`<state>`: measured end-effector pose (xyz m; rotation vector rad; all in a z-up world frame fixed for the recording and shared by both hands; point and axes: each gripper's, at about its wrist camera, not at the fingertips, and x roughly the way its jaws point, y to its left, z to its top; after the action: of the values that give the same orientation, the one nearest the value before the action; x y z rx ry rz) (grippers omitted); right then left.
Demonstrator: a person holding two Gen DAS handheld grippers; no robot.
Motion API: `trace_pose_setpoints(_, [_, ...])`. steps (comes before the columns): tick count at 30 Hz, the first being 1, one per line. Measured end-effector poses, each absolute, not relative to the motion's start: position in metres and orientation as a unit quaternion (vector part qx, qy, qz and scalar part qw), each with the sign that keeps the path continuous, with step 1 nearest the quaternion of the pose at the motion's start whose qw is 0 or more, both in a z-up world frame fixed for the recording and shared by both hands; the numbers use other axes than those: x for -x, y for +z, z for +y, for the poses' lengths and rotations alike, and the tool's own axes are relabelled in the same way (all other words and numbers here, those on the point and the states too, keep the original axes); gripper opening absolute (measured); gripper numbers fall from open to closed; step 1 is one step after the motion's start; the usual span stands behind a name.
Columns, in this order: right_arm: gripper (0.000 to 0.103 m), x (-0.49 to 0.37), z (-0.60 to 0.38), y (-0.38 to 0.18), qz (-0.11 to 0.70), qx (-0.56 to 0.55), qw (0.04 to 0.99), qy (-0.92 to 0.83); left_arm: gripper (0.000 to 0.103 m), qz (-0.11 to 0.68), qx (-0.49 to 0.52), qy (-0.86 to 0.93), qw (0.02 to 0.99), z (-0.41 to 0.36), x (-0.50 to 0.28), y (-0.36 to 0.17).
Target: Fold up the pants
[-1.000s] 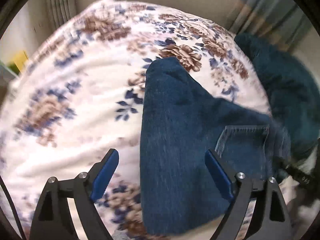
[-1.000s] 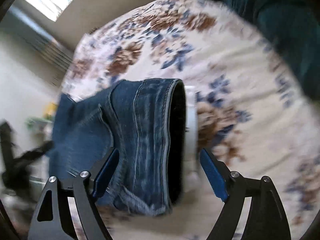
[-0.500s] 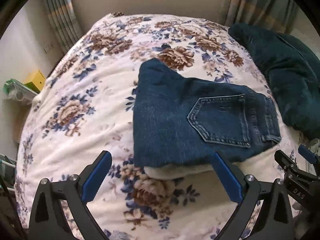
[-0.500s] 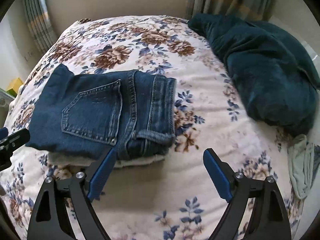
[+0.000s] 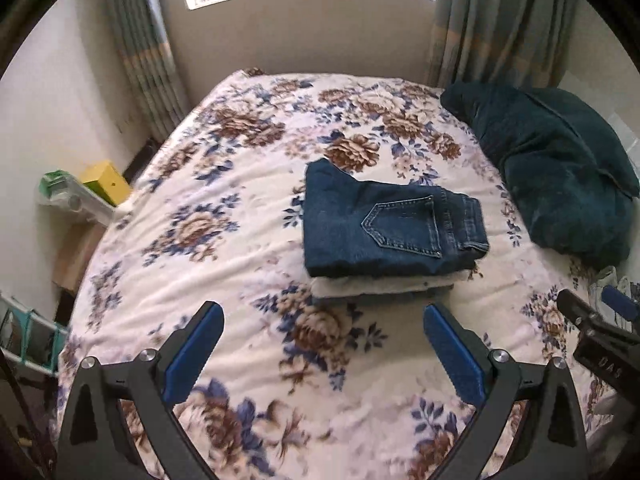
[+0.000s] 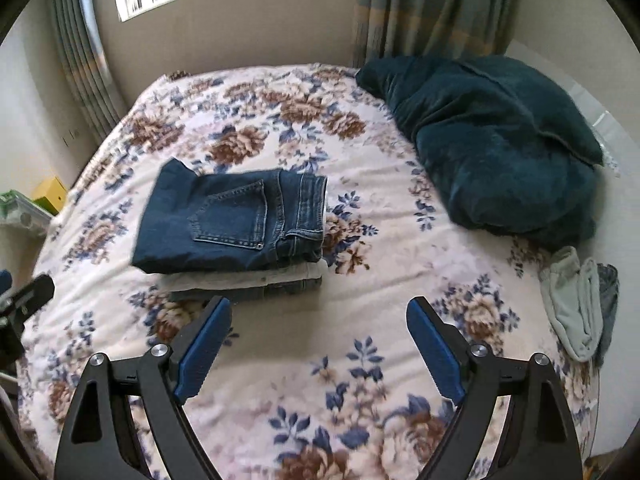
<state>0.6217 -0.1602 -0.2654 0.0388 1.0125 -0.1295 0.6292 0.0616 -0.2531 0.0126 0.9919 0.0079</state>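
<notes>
Lying folded into a compact rectangle at the middle of the bed [image 5: 168, 240], the pants [image 5: 384, 224] top a small stack of folded clothes. Left claw [image 5: 320, 350] and right claw [image 6: 318, 340] hang apart, empty, near the lower frame; folding looks finished.

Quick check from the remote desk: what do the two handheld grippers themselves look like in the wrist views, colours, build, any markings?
Both match: the left gripper and right gripper each have two black, triangular cut-out finger frames with silver round bolts and ribbed blue pads. The right gripper's body, seen from the left view, bears white lettering, too blurred to read. No sleeves show.
</notes>
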Motion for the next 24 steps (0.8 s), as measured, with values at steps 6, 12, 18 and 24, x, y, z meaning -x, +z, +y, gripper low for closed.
trace_pose_setpoints(6, [0.091, -0.537, -0.152, -0.188, 0.456, -0.016, 0.888, -0.054, 0.103, 0.452, -0.006, 0.005, 0.892, 0.059, -0.552, -0.189])
trace_pose_setpoints(12, [0.092, -0.446, -0.147, -0.113, 0.433, -0.027, 0.9, -0.041, 0.103, 0.421, -0.008, 0.003, 0.907, 0.053, -0.479, -0.126])
trace_pose_setpoints(18, [0.092, -0.358, -0.145, -0.043, 0.404, -0.027, 0.913, -0.044, 0.103, 0.39, -0.004, -0.001, 0.921, 0.051, -0.408, -0.069])
trace_pose_setpoints(24, [0.092, -0.27, -0.141, 0.016, 0.378, -0.018, 0.924, -0.048, 0.103, 0.375, -0.009, -0.006, 0.927, 0.05, -0.342, -0.033])
